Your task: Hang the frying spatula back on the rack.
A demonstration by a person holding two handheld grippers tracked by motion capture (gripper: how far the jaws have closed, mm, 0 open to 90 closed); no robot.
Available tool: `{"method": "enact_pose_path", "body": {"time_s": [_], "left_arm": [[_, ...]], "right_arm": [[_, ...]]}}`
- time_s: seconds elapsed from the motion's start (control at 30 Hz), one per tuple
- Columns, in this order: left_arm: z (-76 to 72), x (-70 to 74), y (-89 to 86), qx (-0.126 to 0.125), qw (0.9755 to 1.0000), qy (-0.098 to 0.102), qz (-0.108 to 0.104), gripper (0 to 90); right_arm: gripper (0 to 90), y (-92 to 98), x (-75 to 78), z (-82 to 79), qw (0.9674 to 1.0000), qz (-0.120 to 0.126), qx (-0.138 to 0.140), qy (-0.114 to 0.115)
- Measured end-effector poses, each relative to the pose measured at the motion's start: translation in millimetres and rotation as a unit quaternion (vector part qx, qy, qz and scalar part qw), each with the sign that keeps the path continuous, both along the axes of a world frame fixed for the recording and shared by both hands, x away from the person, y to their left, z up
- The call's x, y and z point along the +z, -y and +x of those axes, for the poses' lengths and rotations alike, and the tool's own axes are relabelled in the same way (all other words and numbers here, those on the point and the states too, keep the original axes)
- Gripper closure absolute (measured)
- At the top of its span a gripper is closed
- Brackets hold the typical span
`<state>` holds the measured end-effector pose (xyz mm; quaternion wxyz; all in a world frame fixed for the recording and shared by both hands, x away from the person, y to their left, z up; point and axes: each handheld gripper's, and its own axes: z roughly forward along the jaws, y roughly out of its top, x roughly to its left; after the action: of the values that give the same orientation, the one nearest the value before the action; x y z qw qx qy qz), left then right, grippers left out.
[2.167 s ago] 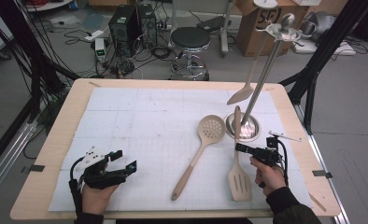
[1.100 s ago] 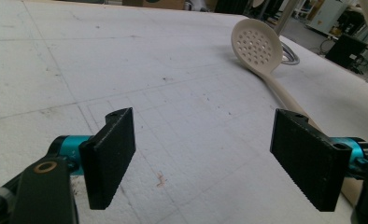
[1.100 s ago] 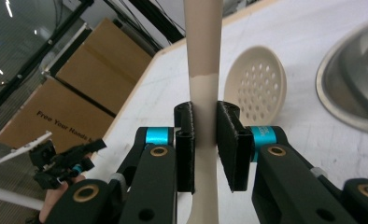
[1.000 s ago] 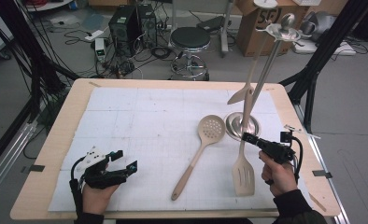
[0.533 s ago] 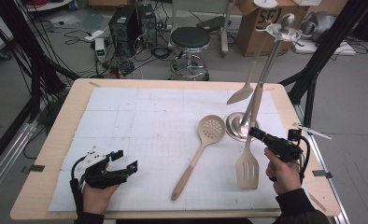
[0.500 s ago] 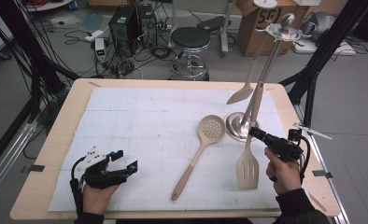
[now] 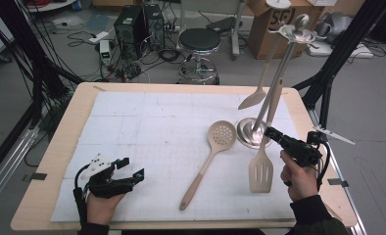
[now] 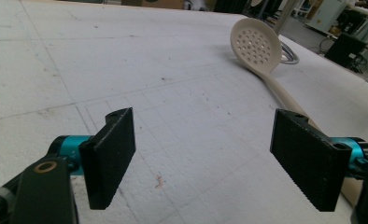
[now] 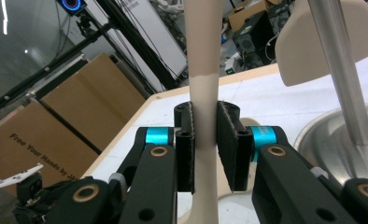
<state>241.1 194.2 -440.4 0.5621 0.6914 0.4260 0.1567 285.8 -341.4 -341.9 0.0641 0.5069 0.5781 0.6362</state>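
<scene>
My right gripper [image 7: 271, 133] is shut on the handle of a beige slotted spatula [image 7: 260, 171], which hangs blade down above the white mat. In the right gripper view the pads [image 9: 231, 140] clamp the spatula handle [image 9: 201, 93] from both sides. Just beyond it rises a metal utensil stand [image 7: 252, 132] with a slanted pole [image 9: 341, 70], and a beige spoon [image 7: 253, 100] hangs from it. A beige perforated skimmer [image 7: 220, 134] lies on the mat. My left gripper [image 7: 132, 171] rests open at the front left, nothing between its jaws [image 8: 205, 158]; the skimmer [image 8: 259, 46] lies ahead of it.
The white mat [image 7: 147, 122] covers a wooden table [image 7: 59, 161]. Black frame legs [image 7: 328, 83] stand by the table's right side. A stool [image 7: 200, 41] and boxes sit on the floor behind.
The right gripper has lifted the spatula off the mat and carried it up and to the right, beside the stand. The left gripper has stayed where it was.
</scene>
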Motion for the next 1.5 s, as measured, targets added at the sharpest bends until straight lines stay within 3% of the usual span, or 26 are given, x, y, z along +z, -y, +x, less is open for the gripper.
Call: {"method": "enact_pose_path", "body": {"time_s": [0.37, 0.93, 1.3, 1.5], "left_arm": [[0.5, -0.4, 0.3, 0.0, 1.0, -0.001, -0.001, 22.8], [0.1, -0.1, 0.0, 0.001, 1.0, 0.0, -0.001, 22.9], [0.5, -0.4, 0.6, 0.001, 1.0, -0.001, 0.001, 22.9], [0.5, -0.7, 0.2, 0.0, 1.0, -0.001, 0.002, 22.9]], "right_arm": [[77.9, 1.3, 10.2, -1.4, 0.9995, 0.015, -0.007, 0.026], [77.9, -9.3, 29.5, -0.7, 0.9987, 0.006, -0.004, 0.051], [77.9, 6.3, 39.1, -2.1, 0.9978, 0.007, -0.02, 0.063], [77.9, 13.0, 46.6, -2.6, 0.9971, 0.009, -0.009, 0.076]]}}
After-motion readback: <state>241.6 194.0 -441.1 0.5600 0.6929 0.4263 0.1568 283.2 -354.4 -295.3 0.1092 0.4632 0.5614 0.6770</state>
